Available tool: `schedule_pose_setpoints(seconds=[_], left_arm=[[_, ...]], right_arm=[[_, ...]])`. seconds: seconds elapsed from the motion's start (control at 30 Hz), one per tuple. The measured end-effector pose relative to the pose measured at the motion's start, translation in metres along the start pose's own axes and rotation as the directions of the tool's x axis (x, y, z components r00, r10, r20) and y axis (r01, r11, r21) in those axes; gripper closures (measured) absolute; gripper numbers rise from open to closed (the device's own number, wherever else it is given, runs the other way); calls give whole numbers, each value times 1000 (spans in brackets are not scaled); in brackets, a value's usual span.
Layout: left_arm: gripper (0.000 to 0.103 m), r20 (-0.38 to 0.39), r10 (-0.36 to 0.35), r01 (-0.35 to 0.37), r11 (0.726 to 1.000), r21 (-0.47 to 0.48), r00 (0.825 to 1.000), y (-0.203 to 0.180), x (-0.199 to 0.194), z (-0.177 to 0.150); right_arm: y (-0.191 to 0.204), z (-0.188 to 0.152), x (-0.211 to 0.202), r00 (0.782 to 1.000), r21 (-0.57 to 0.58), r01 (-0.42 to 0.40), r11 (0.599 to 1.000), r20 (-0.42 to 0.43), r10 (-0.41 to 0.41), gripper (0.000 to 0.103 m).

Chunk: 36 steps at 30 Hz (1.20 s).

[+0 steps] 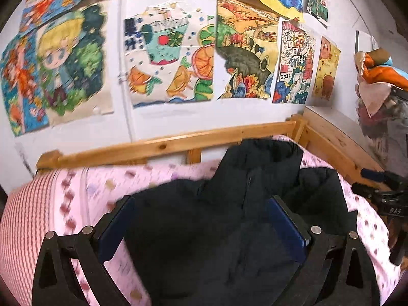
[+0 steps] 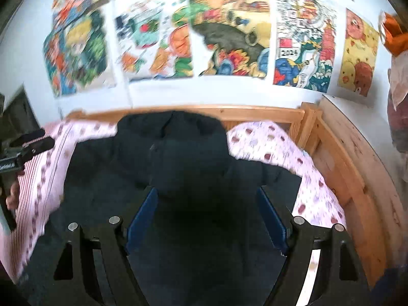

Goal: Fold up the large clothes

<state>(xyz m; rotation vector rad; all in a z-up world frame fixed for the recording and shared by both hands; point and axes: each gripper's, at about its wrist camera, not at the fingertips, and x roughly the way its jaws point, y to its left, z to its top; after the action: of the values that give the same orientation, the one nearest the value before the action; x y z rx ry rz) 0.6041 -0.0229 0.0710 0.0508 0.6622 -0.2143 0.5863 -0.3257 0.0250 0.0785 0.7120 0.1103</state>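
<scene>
Directly ahead of both tools, the dark jacket [image 1: 229, 216] runs lengthwise toward the wooden rail [image 1: 163, 145]. Left gripper [image 1: 201, 219] and right gripper [image 2: 206, 211] both gape apart over it, equally near.

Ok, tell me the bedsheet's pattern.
Pale pink bedsheet with small darker pink and purple spots; sharpest in the left wrist view.

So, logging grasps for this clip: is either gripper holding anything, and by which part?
Nothing is held: the left gripper and right gripper are both open above the dark padded jacket on the bed.

Child's bedroom: wooden bed [image 1: 163, 145], wall drawings [image 1: 168, 58].
</scene>
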Motion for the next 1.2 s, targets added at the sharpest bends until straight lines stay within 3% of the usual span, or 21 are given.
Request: schedule_pose_setpoints(seconds=[0.3, 0.37, 0.43, 0.57, 0.63, 0.67, 0.7, 0.73, 0.8, 0.83, 0.97, 1.13, 1.2], left_arm=[[1, -67, -32, 38, 994, 100, 997, -35, 94, 40], [7, -90, -48, 56, 994, 96, 995, -36, 120, 45], [26, -105, -72, 81, 994, 80, 992, -33, 136, 48], [41, -159, -128, 136, 990, 37, 979, -28, 167, 52], [59, -191, -163, 171, 985, 27, 968, -28, 178, 50], [66, -201, -172, 180, 983, 21, 964, -28, 181, 49], [79, -199, -190, 196, 981, 9, 961, -28, 182, 48], [87, -191, -212, 214, 977, -10, 958, -26, 182, 49], [92, -172, -237, 231, 972, -51, 956, -23, 179, 50], [94, -158, -251, 243, 968, -69, 955, -21, 176, 51], [97, -76, -347, 335, 932, -135, 935, -12, 155, 53], [97, 61, -474, 474, 847, -243, 879, 9, 116, 47], [98, 91, -502, 509, 829, -232, 860, 11, 99, 44]], right_arm=[[-36, 48, 82, 990, 70, -139, 988, 40, 137, 28], [-39, 56, 101, 982, 80, -183, 980, 55, 179, 28], [-40, 63, 125, 973, 89, -226, 970, 60, 221, 29], [-26, 71, 159, 959, 79, -282, 956, 43, 279, 36], [-15, 69, 175, 956, 60, -292, 954, 15, 292, 41], [-12, 67, 179, 955, 56, -296, 954, 9, 296, 50], [-6, 65, 185, 953, 52, -301, 952, 1, 301, 60], [0, 63, 190, 954, 45, -299, 953, -10, 300, 65], [8, 62, 187, 963, 17, -270, 963, 3, 270, 86], [8, 62, 183, 963, 21, -269, 963, 16, 269, 90], [-9, 64, 151, 934, 93, -352, 931, 93, 344, 95], [-24, 49, 102, 871, 109, -482, 869, 166, 463, 96], [-29, 37, 77, 849, 91, -516, 852, 185, 495, 96]])
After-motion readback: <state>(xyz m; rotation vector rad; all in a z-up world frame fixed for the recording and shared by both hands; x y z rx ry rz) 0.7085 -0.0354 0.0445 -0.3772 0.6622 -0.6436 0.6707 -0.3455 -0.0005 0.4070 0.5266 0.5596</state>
